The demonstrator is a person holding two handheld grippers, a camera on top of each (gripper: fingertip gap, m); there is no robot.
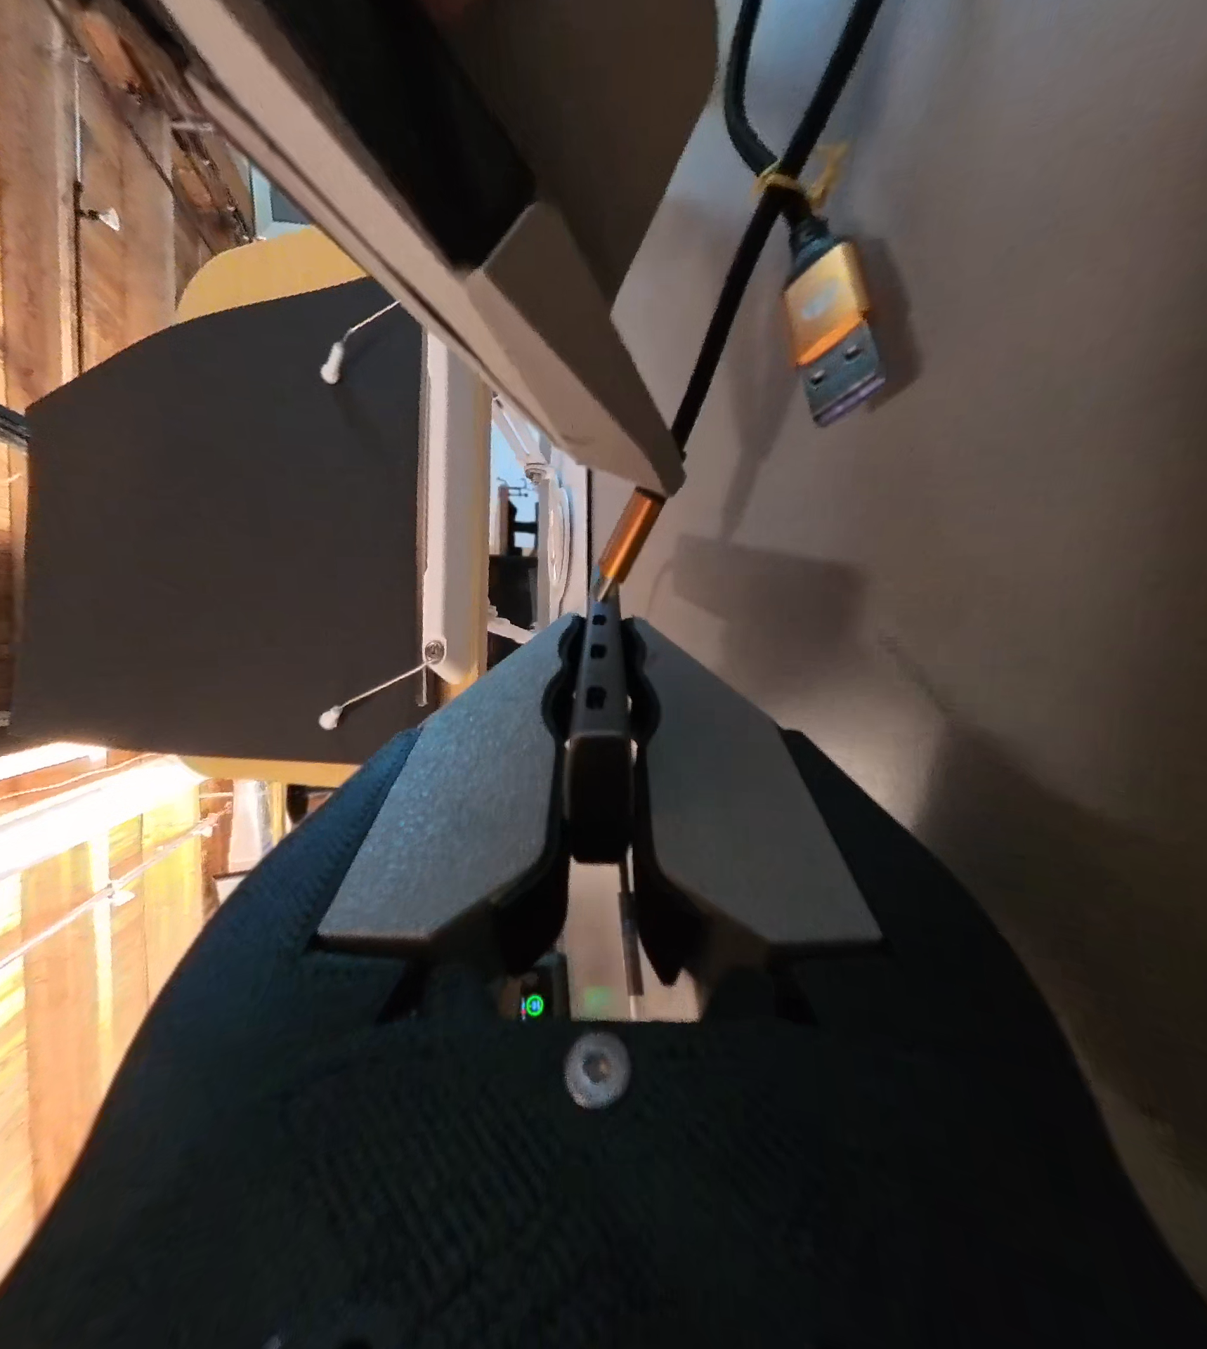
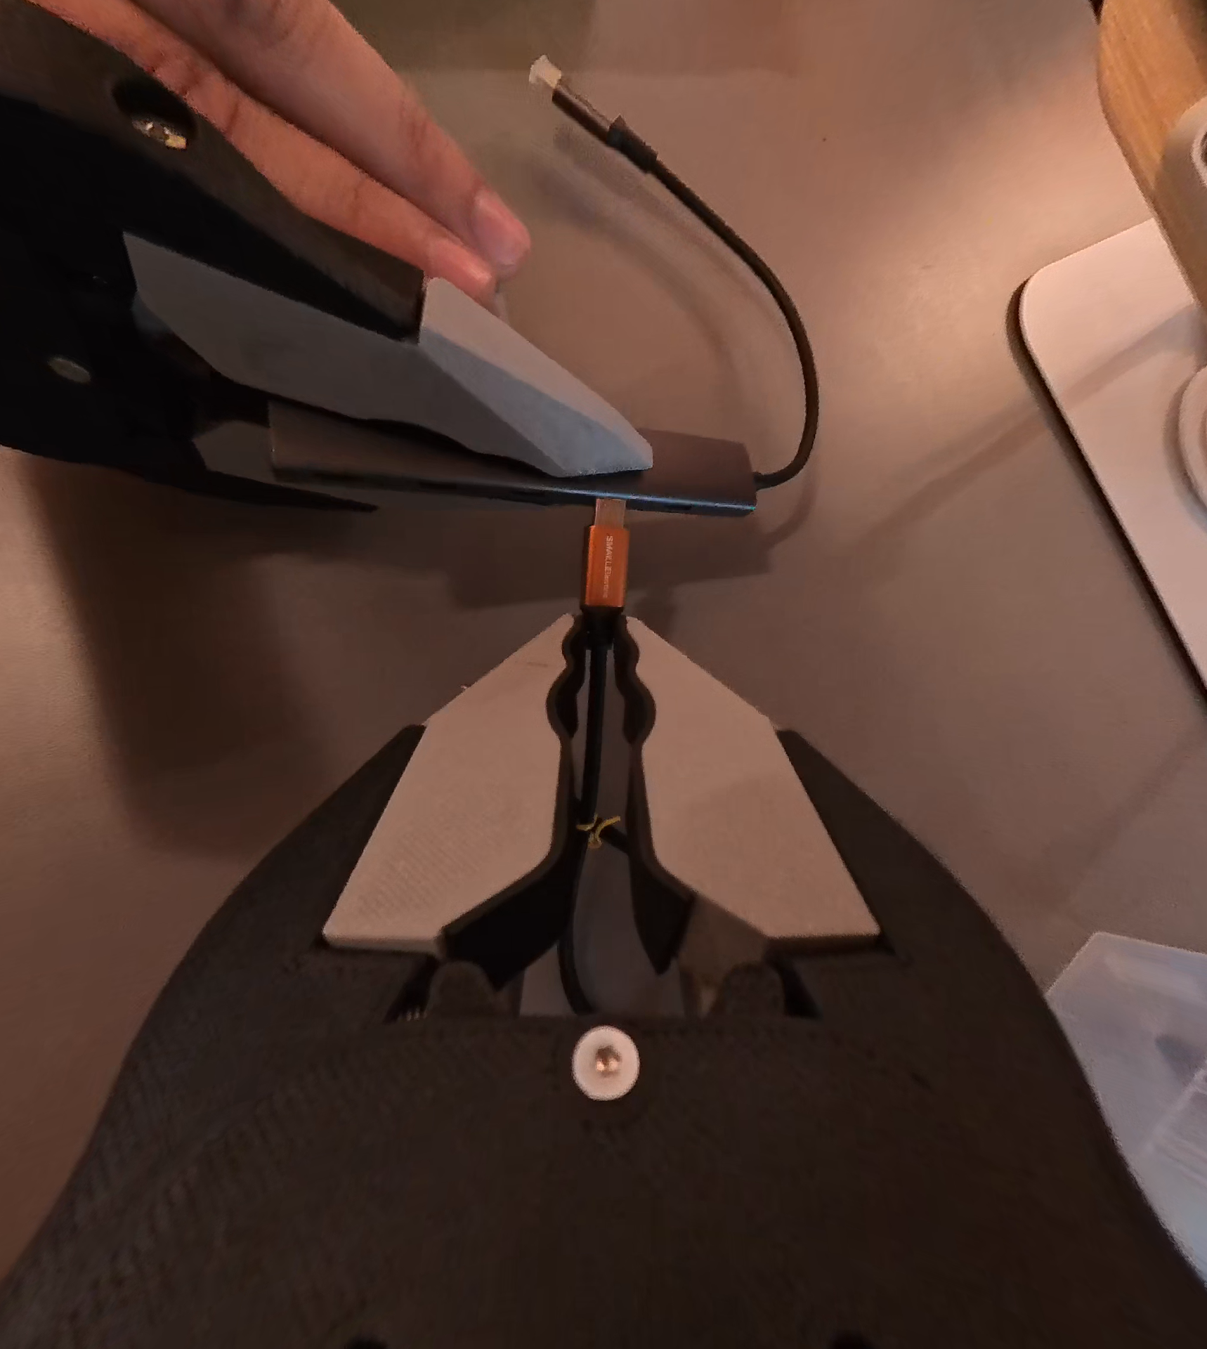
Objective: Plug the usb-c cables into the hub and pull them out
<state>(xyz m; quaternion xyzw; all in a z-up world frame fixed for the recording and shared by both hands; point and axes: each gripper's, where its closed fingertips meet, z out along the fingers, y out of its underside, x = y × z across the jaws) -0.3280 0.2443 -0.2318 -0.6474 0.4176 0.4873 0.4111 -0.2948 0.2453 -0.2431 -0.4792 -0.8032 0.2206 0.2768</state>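
Note:
A thin dark hub [image 2: 695,456] is clamped flat between the fingers of my left gripper [image 1: 600,628], which is shut on it; the hub also shows edge-on, with its ports, in the left wrist view [image 1: 599,679]. My right gripper [image 2: 599,628] is shut on a black cable [image 2: 595,730] just behind its orange USB-C plug [image 2: 608,577]. The plug's metal tip [image 2: 608,513] meets the hub's side edge and still partly shows. The plug is also in the left wrist view [image 1: 630,540]. The cable's orange USB-A end [image 1: 834,328] lies loose on the grey table.
The hub's own black lead [image 2: 798,343] loops back to a plug [image 2: 571,87] on the table. A hand [image 2: 367,146] holds the left gripper. A white stand base [image 2: 1111,452] with a wooden post [image 2: 1162,109] is at the right. A clear plastic box [image 2: 1184,1058] is at the lower right. The left gripper's tips are roughly 4 cm from the right gripper's.

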